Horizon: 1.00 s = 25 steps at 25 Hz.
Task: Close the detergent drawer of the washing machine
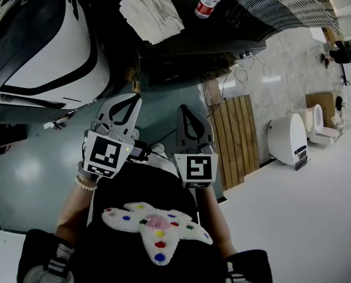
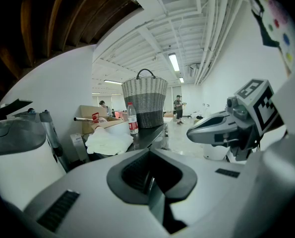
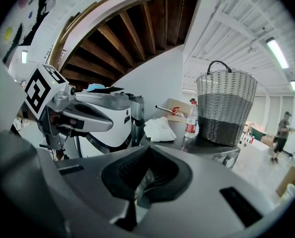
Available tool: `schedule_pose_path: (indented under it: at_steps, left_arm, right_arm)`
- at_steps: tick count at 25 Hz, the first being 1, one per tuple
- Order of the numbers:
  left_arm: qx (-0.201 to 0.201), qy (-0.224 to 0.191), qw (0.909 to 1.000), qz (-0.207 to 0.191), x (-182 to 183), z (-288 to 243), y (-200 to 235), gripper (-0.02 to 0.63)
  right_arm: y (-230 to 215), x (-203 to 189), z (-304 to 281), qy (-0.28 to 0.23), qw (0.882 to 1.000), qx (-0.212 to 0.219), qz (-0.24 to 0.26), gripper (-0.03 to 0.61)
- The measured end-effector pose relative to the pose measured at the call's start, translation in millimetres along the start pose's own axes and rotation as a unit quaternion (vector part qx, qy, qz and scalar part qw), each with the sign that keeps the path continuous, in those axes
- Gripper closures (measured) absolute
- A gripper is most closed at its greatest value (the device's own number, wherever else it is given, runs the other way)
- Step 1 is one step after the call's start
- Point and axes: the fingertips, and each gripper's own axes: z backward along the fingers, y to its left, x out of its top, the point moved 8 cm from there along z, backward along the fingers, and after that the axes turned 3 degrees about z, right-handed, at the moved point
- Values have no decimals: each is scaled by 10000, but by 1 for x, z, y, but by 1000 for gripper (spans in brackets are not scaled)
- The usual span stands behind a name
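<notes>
Left gripper [image 1: 128, 100] and right gripper [image 1: 184, 109] sit fully closed and empty; the washing machine [image 1: 187, 63] at upper centre has a detergent drawer (not visible here) that is probably light and rigid, so push its front.

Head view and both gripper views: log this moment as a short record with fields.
left gripper: shut, empty, touching nothing
right gripper: shut, empty, beside the left one
dark top: ahead of both grippers
on the dark top: water bottle, white cloth, basket
detergent drawer: cannot be made out in any view
</notes>
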Motion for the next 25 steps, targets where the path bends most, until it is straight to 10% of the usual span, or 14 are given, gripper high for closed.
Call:
schedule_pose_path:
  at_steps: [25]
  left_arm:
    - [-15,20,10000,1,2,-9,1,601]
  right_arm:
    - [-6,2,-4,-26,10000,-1,5,577]
